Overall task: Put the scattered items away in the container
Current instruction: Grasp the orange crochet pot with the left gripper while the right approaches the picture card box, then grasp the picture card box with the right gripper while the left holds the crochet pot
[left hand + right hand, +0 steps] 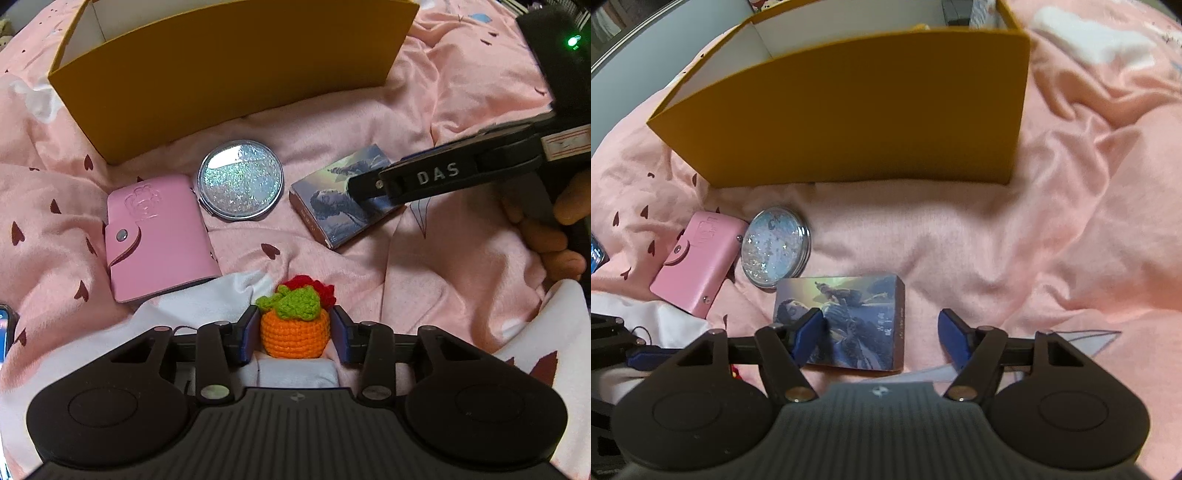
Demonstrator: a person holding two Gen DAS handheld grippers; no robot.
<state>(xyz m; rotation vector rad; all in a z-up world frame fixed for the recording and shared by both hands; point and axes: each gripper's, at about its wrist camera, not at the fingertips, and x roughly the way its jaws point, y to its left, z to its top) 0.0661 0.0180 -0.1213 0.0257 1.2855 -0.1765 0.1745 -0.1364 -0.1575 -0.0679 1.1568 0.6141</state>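
Observation:
A crocheted orange pot (295, 334) with a green leaf and a red flower sits on white fabric. My left gripper (295, 332) is open around it, with a pad close on each side, and the pot looks unsqueezed. A picture-printed card box (849, 317) lies flat on the pink bedding. My right gripper (882, 336) hangs open over it, the left finger above the box's top face and the right finger well clear of its edge. From the left wrist view, the right gripper (373, 181) reaches over the same card box (332, 210). The yellow container (221, 92) (849, 110) stands open-topped behind.
A pink snap wallet (159, 236) (698, 258) and a round glitter mirror (240, 184) (775, 247) lie side by side in front of the container. A phone (3, 332) shows at the left edge. A person's hand (554, 229) holds the right gripper. The bedding is rumpled.

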